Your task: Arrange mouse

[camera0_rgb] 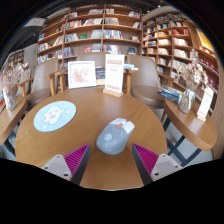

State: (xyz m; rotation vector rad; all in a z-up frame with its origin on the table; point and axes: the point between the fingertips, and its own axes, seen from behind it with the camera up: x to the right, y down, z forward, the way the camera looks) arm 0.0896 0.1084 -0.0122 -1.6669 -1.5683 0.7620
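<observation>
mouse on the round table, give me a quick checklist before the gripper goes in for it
1. Mouse in view, lying on the wooden table: ok.
2. Gripper open, fingers spread wider than the mouse: ok.
3. Mouse lined up with the gap: ok, it lies just ahead of the fingers, roughly centred between them.
4. Fingers touching the mouse: not ok, both pads sit short of it with table showing between.
5. Round mouse pad reachable beyond the mouse, its top bare: ok.
6. Mouse cable or underside state: cannot tell.
</observation>
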